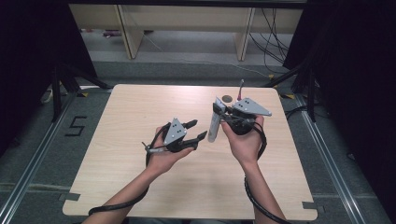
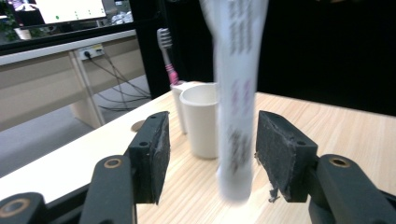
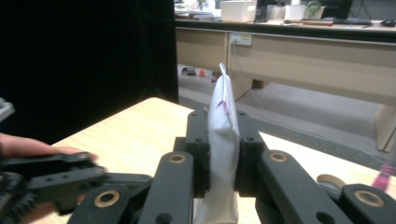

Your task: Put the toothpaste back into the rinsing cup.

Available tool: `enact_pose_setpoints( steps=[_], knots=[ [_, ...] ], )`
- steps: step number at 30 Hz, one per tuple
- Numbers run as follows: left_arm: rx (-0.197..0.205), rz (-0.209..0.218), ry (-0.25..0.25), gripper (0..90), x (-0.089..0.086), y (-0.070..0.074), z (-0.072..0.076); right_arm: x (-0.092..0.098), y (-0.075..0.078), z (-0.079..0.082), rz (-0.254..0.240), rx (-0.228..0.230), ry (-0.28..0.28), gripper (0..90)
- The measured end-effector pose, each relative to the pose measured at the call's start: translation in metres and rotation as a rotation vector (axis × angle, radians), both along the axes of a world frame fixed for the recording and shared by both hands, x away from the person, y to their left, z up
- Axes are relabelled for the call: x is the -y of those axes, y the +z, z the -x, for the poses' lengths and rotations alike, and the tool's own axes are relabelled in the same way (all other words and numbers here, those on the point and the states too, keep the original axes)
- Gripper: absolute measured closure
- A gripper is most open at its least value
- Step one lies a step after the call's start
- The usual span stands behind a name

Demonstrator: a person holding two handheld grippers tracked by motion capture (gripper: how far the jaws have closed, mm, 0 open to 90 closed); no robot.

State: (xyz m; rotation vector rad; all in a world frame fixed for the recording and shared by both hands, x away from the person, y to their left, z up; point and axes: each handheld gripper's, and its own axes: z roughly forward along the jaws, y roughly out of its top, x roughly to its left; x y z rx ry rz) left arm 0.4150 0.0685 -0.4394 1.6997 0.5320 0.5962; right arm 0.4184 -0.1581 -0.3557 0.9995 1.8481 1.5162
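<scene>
My right gripper (image 1: 221,115) is shut on a white toothpaste tube (image 1: 213,127) and holds it upright above the table's middle. In the right gripper view the tube (image 3: 223,116) is pinched flat between the jaws of that gripper (image 3: 223,140). My left gripper (image 1: 196,129) is open just left of the tube. In the left gripper view the blurred tube (image 2: 236,116) hangs between the spread pads of that gripper (image 2: 210,140), nearer the right one, without clear contact. Behind it stands a white cup (image 2: 201,119), and a second cup holds a pink-and-grey toothbrush (image 2: 166,51).
The light wooden table (image 1: 140,163) has a small dark round disc (image 1: 227,98) near its far edge. The toothbrush (image 1: 240,88) pokes up behind my right gripper. Black curtains flank the table, with desk legs and cables beyond. My left gripper (image 3: 51,179) and its hand appear low left in the right gripper view.
</scene>
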Motion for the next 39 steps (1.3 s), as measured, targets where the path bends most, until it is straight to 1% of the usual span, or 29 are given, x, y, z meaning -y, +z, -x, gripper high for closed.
enact_pose_setpoints(
  steps=[1,3,4,5,6,7,8,9,10,11,12,16,17,18,19,21,22,23,24,25,26,27,29,31,32,33,36,37,39],
  knots=[
    [0.000,-0.003,0.011,44.6,-0.007,0.000,0.000,0.003,0.001,-0.001,0.004,0.006,-0.001,80.2],
    [0.000,-0.012,0.025,44.6,-0.016,-0.001,0.001,0.006,0.003,-0.001,-0.020,0.005,-0.021,80.3],
    [-0.002,-0.015,0.031,44.6,-0.022,-0.001,0.001,0.009,0.004,-0.001,-0.008,0.016,-0.027,80.2],
    [-0.003,-0.019,0.039,44.6,-0.028,-0.001,0.001,0.011,0.005,-0.002,-0.018,0.013,-0.029,80.3],
    [0.006,-0.024,0.052,44.8,-0.035,-0.001,0.001,0.013,0.005,-0.003,-0.018,0.032,-0.028,80.2],
    [0.008,-0.026,0.058,45.1,-0.039,-0.001,0.001,0.015,0.006,-0.003,-0.014,0.035,-0.037,80.3],
    [0.012,-0.029,0.071,45.2,-0.046,-0.001,0.001,0.017,0.007,-0.004,0.004,0.055,-0.050,80.3],
    [0.014,-0.030,0.077,45.2,-0.049,-0.001,0.001,0.017,0.007,-0.004,-0.005,0.047,-0.056,80.3],
    [0.017,-0.029,0.086,45.3,-0.054,-0.001,0.001,0.018,0.007,-0.005,-0.004,0.060,-0.057,80.3],
    [0.019,-0.029,0.097,45.4,-0.060,-0.001,0.002,0.020,0.008,-0.005,0.008,0.060,-0.062,80.4],
    [0.021,-0.030,0.103,45.4,-0.064,-0.001,0.002,0.021,0.008,-0.006,-0.003,0.055,-0.067,80.4],
    [0.027,-0.023,0.132,45.6,-0.079,-0.001,0.004,0.026,0.009,-0.007,-0.001,0.063,-0.088,80.5],
    [0.019,-0.019,0.139,45.7,-0.082,-0.002,0.005,0.027,0.010,-0.007,-0.001,0.058,-0.090,80.5],
    [0.035,-0.024,0.142,45.8,-0.085,-0.001,0.005,0.028,0.010,-0.008,0.003,0.067,-0.102,80.6],
    [0.025,-0.021,0.152,45.8,-0.088,-0.002,0.007,0.029,0.011,-0.008,-0.002,0.053,-0.099,80.6],
    [0.027,-0.019,0.163,45.8,-0.093,-0.004,0.009,0.031,0.012,-0.009,-0.003,0.055,-0.102,80.6],
    [0.027,-0.020,0.170,45.8,-0.096,-0.005,0.010,0.033,0.012,-0.010,0.005,0.073,-0.102,80.6],
    [0.026,-0.019,0.180,45.7,-0.100,-0.006,0.011,0.034,0.013,-0.010,0.010,0.072,-0.110,80.6],
    [0.024,-0.017,0.188,45.8,-0.104,-0.007,0.012,0.035,0.013,-0.011,0.002,0.065,-0.114,80.6],
    [0.025,-0.017,0.192,45.7,-0.106,-0.008,0.012,0.035,0.014,-0.011,0.002,0.070,-0.116,80.6],
    [0.021,-0.011,0.202,45.7,-0.110,-0.009,0.013,0.037,0.015,-0.011,0.003,0.065,-0.121,80.6],
    [0.007,0.000,0.207,45.7,-0.113,-0.011,0.014,0.038,0.015,-0.012,0.011,0.080,-0.122,80.6],
    [0.033,-0.002,0.217,45.6,-0.121,-0.013,0.014,0.040,0.017,-0.012,0.003,0.074,-0.136,80.6],
    [0.030,0.014,0.229,45.6,-0.126,-0.016,0.016,0.043,0.019,-0.014,0.001,0.084,-0.137,80.6],
    [0.025,0.011,0.237,45.5,-0.130,-0.017,0.017,0.044,0.021,-0.013,-0.001,0.072,-0.147,80.6],
    [0.021,0.023,0.249,45.4,-0.134,-0.020,0.019,0.045,0.022,-0.015,0.009,0.089,-0.144,80.6],
    [0.014,0.036,0.271,45.1,-0.142,-0.025,0.021,0.049,0.024,-0.017,0.011,0.100,-0.157,80.6],
    [0.004,0.045,0.287,45.1,-0.146,-0.027,0.023,0.048,0.025,-0.016,-0.001,0.075,-0.163,80.6],
    [-0.002,0.067,0.309,45.2,-0.152,-0.030,0.025,0.051,0.026,-0.018,0.004,0.082,-0.162,80.6]
  ],
)
